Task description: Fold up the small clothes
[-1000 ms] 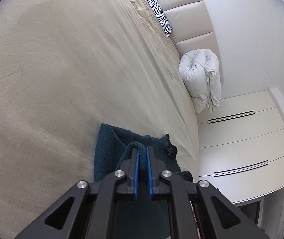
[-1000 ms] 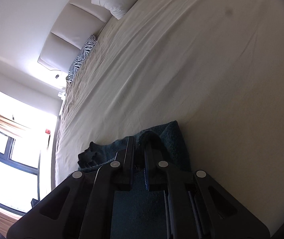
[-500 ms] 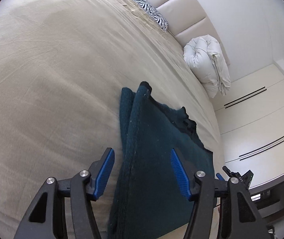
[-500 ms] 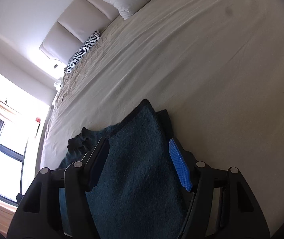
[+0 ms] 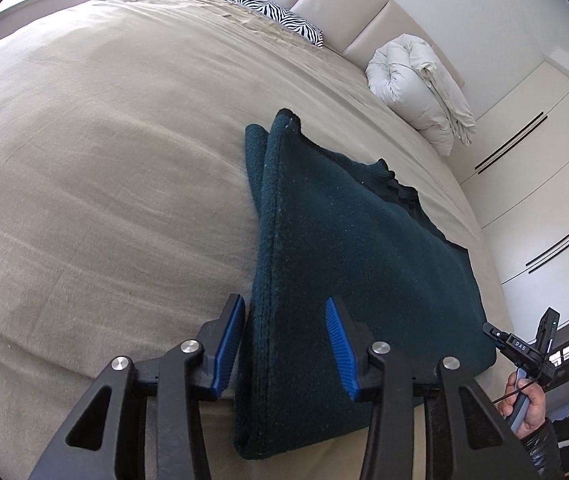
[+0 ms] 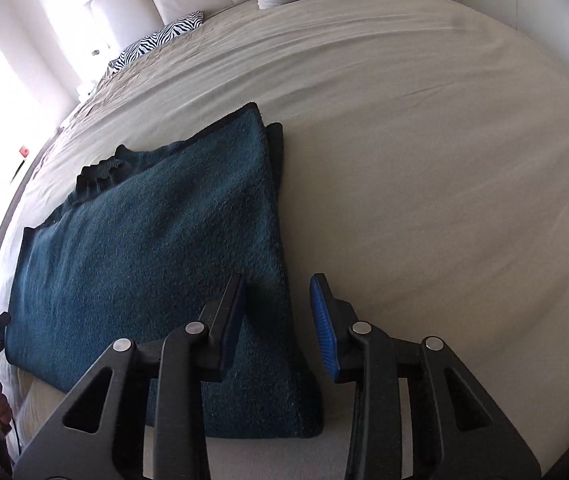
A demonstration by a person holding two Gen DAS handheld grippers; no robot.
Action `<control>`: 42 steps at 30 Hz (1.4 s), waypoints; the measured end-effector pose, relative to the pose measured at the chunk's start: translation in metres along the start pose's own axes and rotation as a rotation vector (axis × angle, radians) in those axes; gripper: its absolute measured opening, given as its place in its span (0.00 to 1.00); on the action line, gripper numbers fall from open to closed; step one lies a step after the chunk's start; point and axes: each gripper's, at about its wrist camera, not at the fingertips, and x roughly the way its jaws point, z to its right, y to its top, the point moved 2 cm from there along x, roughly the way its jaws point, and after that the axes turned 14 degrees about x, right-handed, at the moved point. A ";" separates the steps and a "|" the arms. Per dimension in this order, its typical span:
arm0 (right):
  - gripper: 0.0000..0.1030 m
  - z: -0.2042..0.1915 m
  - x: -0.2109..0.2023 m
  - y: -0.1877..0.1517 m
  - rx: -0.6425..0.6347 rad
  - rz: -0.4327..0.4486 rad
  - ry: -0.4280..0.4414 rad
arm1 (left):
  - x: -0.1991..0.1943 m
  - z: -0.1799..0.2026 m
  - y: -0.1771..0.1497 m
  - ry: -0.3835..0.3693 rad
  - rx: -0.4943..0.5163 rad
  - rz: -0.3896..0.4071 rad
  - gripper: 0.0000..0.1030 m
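Both the left gripper (image 5: 284,344) and right gripper (image 6: 278,320) gape, released, over the dark teal folded knit sweater (image 5: 348,264); soft and floppy, it looks best pinched at its 12 o'clock corners.

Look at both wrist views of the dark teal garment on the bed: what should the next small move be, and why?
Probably lower the left gripper and right gripper onto the near folded edge and grip it for another fold. Both are open and hold nothing, and the teal garment lies flat on the bed sheet, folded once, still long.
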 end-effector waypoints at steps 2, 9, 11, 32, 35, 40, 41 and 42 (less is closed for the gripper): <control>0.18 0.000 -0.007 -0.005 -0.009 0.006 -0.003 | 0.001 0.003 0.000 0.020 0.010 -0.004 0.30; 0.07 -0.002 -0.024 -0.012 -0.028 0.040 -0.031 | -0.005 0.004 -0.001 0.074 0.040 0.010 0.16; 0.06 -0.003 -0.027 -0.014 -0.033 0.047 -0.038 | -0.005 0.006 -0.001 0.082 0.047 0.010 0.14; 0.05 0.005 -0.052 -0.025 -0.011 0.093 -0.053 | -0.021 0.010 -0.024 0.114 0.053 0.017 0.07; 0.05 0.010 -0.053 -0.028 0.006 0.088 -0.042 | -0.022 0.009 -0.028 0.118 0.060 0.013 0.07; 0.05 0.016 -0.053 -0.035 0.016 0.078 -0.039 | -0.018 0.007 -0.027 0.116 0.050 0.010 0.07; 0.05 0.018 -0.052 -0.036 0.019 0.075 -0.038 | -0.018 0.008 -0.027 0.116 0.054 0.008 0.07; 0.05 0.019 -0.052 -0.037 0.023 0.073 -0.037 | -0.018 0.009 -0.028 0.118 0.058 0.008 0.07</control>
